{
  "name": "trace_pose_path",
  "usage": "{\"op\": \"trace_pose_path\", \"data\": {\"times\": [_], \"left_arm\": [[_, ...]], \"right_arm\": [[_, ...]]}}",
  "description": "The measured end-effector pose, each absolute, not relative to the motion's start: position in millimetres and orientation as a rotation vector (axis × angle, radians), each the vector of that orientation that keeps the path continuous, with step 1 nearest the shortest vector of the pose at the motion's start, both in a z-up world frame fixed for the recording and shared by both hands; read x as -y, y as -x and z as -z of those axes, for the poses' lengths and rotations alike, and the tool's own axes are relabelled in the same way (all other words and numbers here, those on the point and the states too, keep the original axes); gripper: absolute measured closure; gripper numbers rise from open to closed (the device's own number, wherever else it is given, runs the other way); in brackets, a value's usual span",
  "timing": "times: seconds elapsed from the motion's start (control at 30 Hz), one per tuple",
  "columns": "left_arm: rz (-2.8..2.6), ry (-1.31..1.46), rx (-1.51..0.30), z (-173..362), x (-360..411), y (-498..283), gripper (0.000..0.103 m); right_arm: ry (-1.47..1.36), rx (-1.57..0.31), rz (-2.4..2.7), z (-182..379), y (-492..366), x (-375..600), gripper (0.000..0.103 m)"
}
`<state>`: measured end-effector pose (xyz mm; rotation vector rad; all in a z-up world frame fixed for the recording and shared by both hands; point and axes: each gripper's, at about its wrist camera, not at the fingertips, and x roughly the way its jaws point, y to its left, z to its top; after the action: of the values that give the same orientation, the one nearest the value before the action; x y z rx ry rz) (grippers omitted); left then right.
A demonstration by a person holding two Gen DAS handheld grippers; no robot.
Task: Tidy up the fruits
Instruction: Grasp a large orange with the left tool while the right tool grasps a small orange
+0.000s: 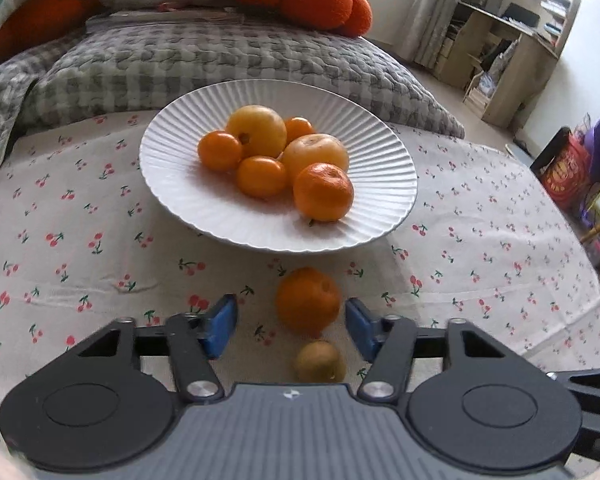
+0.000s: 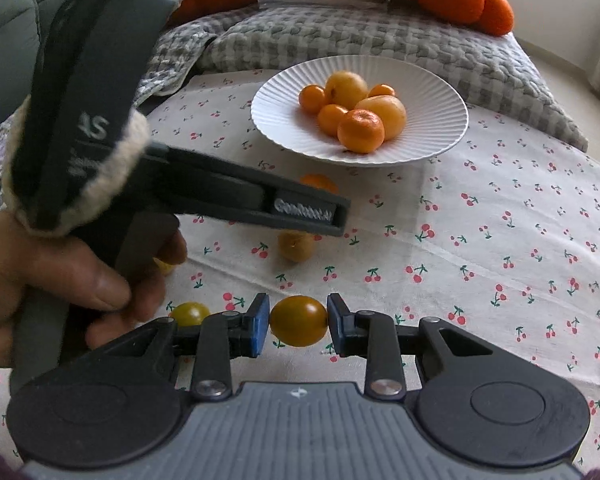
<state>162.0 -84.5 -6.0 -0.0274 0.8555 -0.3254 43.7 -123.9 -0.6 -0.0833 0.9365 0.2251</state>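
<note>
Plate (image 1: 172, 184) holds six orange and yellow fruits; left hand-held gripper (image 1: 291, 326) gapes around a loose orange (image 1: 307, 300), right hand-held gripper (image 2: 298, 326) clamps a yellow tomato (image 2: 298, 326).

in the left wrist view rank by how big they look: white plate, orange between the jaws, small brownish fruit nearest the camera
1. white plate
2. orange
3. small brownish fruit, smallest even though it is nearest the camera

Right gripper (image 2: 298, 325) points steeply down, its blue fingers (image 2: 259, 322) clamped on something. Left gripper (image 1: 291, 328), gripped in a hand (image 2: 52, 280), has fingers (image 1: 223, 330) parted.
</note>
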Motion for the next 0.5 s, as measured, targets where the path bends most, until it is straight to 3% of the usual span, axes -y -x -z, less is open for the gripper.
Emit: {"op": "trace_pose_path", "data": {"times": [0.03,0.07,0.5], "left_arm": [[0.335,0.020,-0.852,7.0,86.4,-161.8,0.073],[0.353,0.015,-0.849,7.2,88.6,-161.2,0.078],[0.359,0.115,-0.869,-8.0,64.3,-156.5,0.076]], "right_arm": [[0.085,-0.936,-0.226,0.8,-44.3,123.3,0.075],[0.086,-0.937,-0.225,1.2,-44.5,123.1,0.075],[0.064,-0.910,-0.203,-5.6,-44.0,129.8,0.075]]}}
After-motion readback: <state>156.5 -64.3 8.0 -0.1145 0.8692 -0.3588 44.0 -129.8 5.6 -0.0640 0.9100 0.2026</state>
